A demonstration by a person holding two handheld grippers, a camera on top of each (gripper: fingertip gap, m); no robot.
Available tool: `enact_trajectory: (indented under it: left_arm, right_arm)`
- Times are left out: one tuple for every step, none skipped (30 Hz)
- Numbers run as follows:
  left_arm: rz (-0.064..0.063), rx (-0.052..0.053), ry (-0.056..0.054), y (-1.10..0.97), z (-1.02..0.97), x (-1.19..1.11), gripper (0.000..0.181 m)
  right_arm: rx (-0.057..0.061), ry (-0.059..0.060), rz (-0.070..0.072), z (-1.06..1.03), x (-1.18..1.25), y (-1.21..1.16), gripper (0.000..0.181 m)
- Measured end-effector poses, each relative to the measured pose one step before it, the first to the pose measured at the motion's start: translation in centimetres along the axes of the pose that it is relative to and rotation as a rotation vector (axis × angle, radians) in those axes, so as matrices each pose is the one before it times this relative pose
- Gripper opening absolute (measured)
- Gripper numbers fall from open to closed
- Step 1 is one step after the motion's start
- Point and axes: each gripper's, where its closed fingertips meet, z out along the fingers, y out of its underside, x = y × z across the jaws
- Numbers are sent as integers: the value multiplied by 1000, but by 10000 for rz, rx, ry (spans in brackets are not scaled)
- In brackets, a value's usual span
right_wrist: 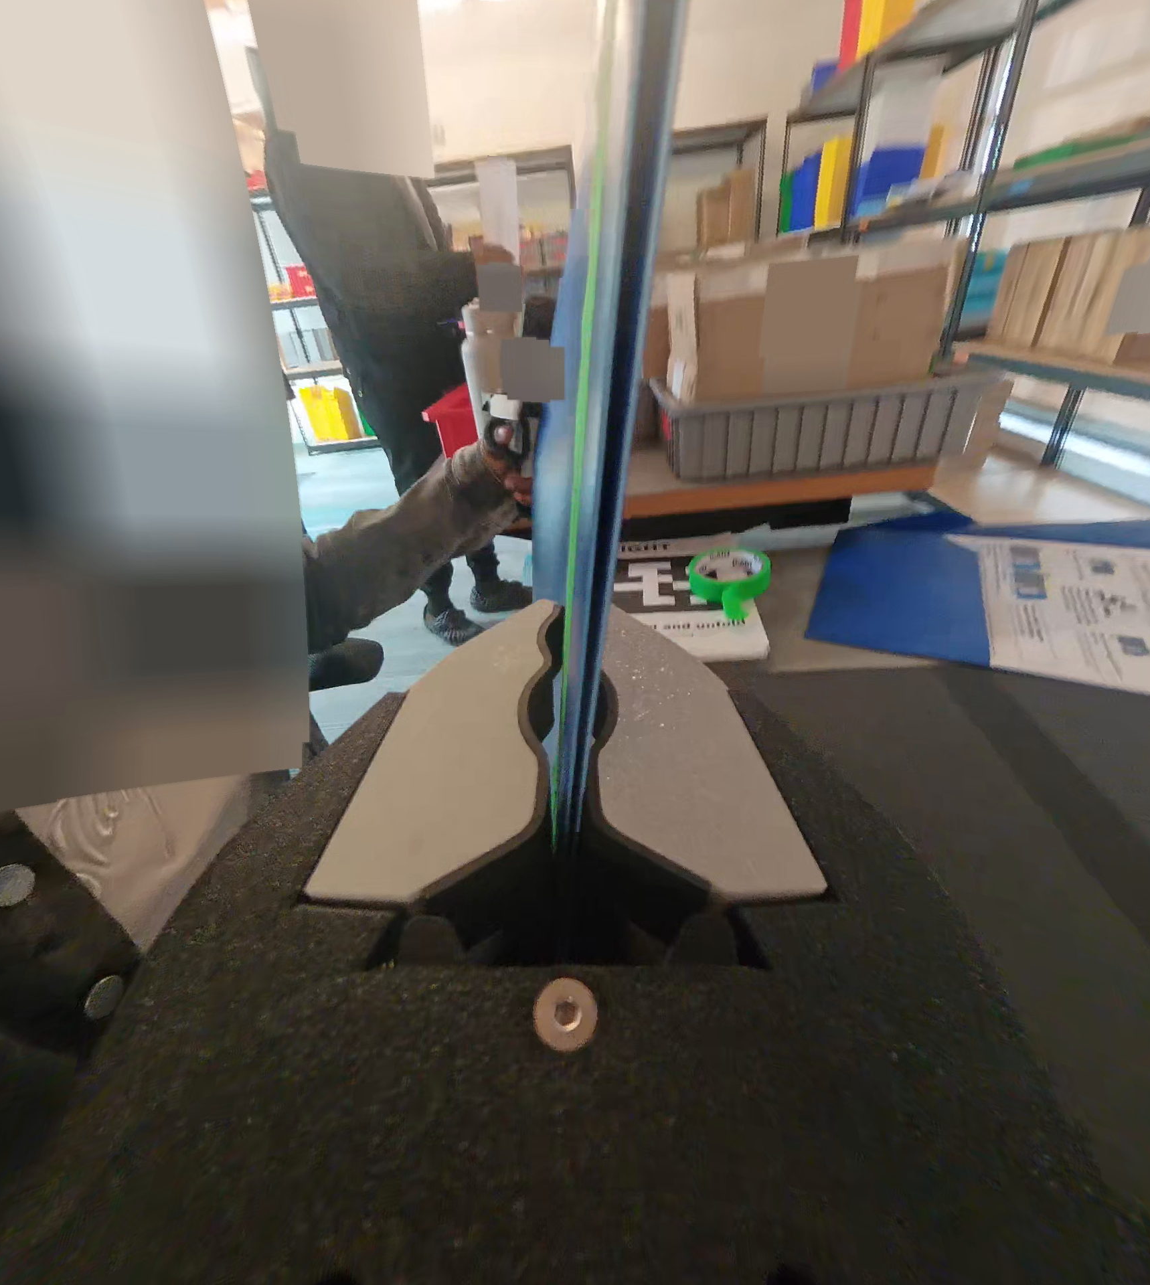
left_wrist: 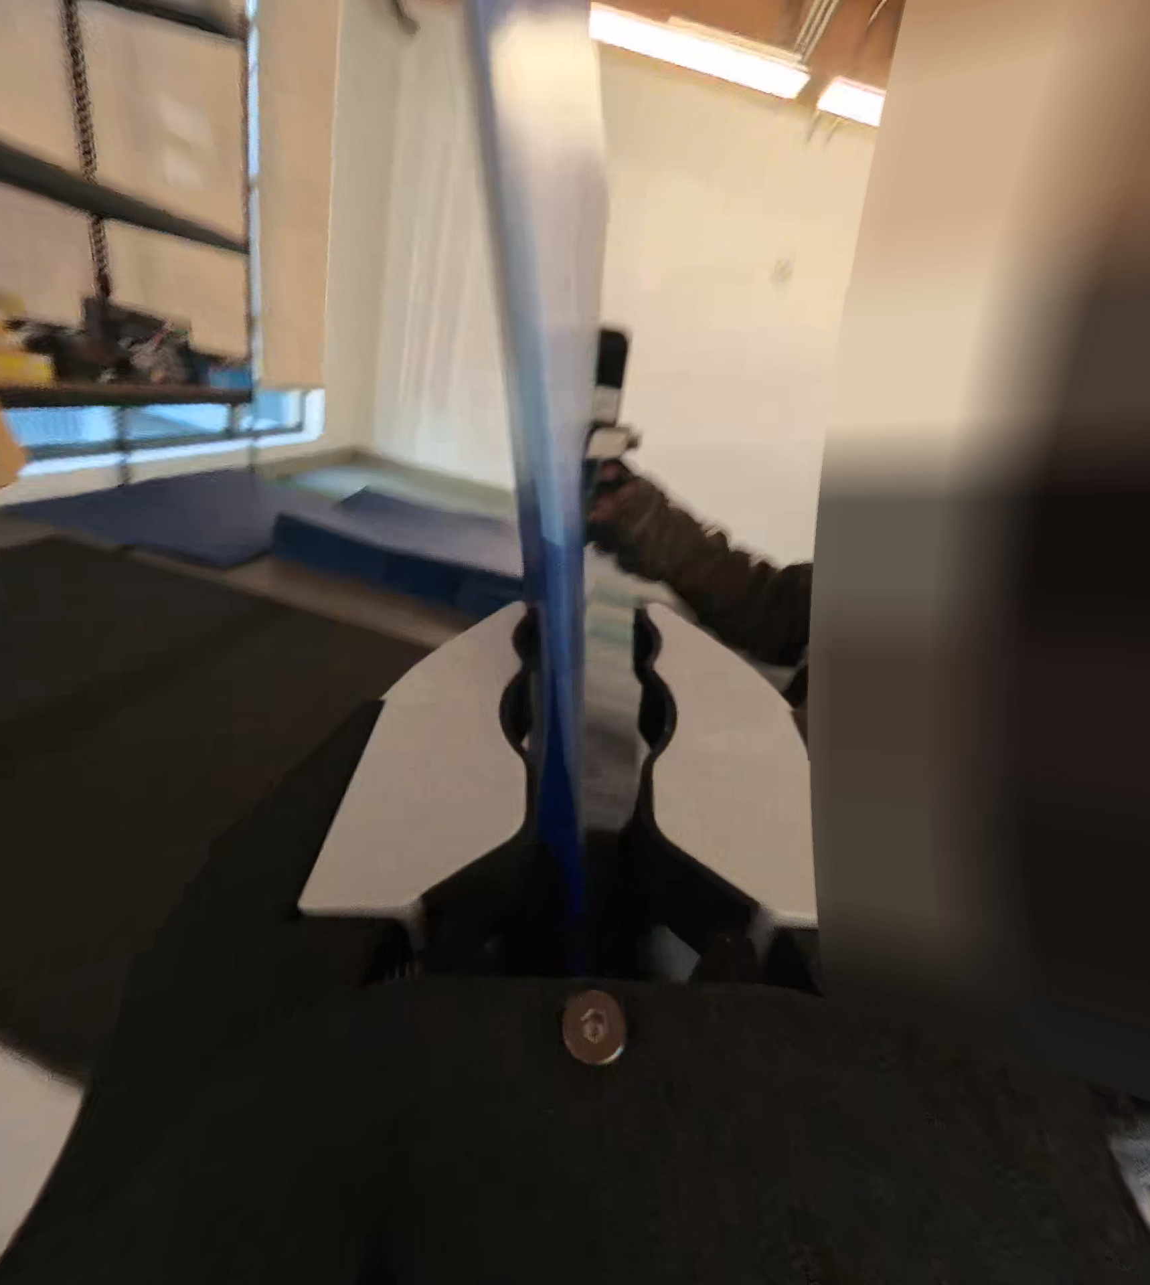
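Note:
A blue folder (left_wrist: 558, 695) stands upright and shows edge-on in both views. My left gripper (left_wrist: 582, 615) is shut on its edge, with pale sheets beside the blue cover between the fingers. My right gripper (right_wrist: 586, 612) is shut on the same folder (right_wrist: 600, 417), which has a thin green stripe along its edge. Both hold it above a black mat (left_wrist: 141, 660). The right gripper also shows far off in the left wrist view (left_wrist: 610, 389), held by a gloved hand. The left gripper shows in the right wrist view (right_wrist: 503, 424), held by a hand in a dark sleeve.
Another blue folder with printed pages (right_wrist: 975, 598) lies open on the table at the right, near a green tape roll (right_wrist: 729, 567) on a white printed sheet (right_wrist: 690, 626). A grey bin of cardboard boxes (right_wrist: 802, 431) and shelves stand behind. Blue folders (left_wrist: 384, 528) lie beyond the mat. A person (right_wrist: 384, 278) stands behind. Tip to tip, the grippers are about 30 cm apart.

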Motion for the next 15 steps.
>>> enact_trajectory:
  left_arm:
    - [400,-222,-454,418,96,-601,12]
    - [489,97,96,69,124,203,2]
    - [93,115,-89,-33,149,-72,2]
    - [-31,132,-408,-132,207,-486,1]
    - [270,292,-182,-381,293,-85,1]
    - [327,304,-103,-490,344,42,1]
    - [221,340,59,-642,334,212,1]
    - [109,375,45,-761,370,156,1]
    - [88,406,-167,-820,343,-173,1]
    - [65,434,-46,-840,340,-103,1]
    - [4,445,-46,-846,343,-194,1]
    - [38,418,-49,-799,339,-252,1]
    - [30,388,-13,-721,394,-255,1]
    - [2,347,64,-600,460,-184,0]
    - [0,295,43,-394,542,-199,0]
  right_arm:
    - [-55,46,152,-72,391,113,2]
    - [-31,9,42,-87,340,46,2]
    - [-20,66,14,-134,433,-49,2]
    - [4,89,-66,-161,461,-223,2]
    - [121,223,-202,-231,582,-537,2]
    - [306,513,-326,-372,818,-932,12]
    - [484,897,-360,-556,1241,-1260,43]
    - [592,964,-269,-699,1332,-1344,84]
    - [651,830,-85,-806,1205,-1241,106]
    - [891,551,95,-839,860,-1272,116]
    - [1102,416,279,-815,697,-1195,122]
    - [1035,187,411,-626,351,-712,120]
    - [688,-48,505,-262,-41,176,113]
    - [205,-233,528,186,-353,1203,101]
    - [-173,-246,506,635,-400,1941,98]
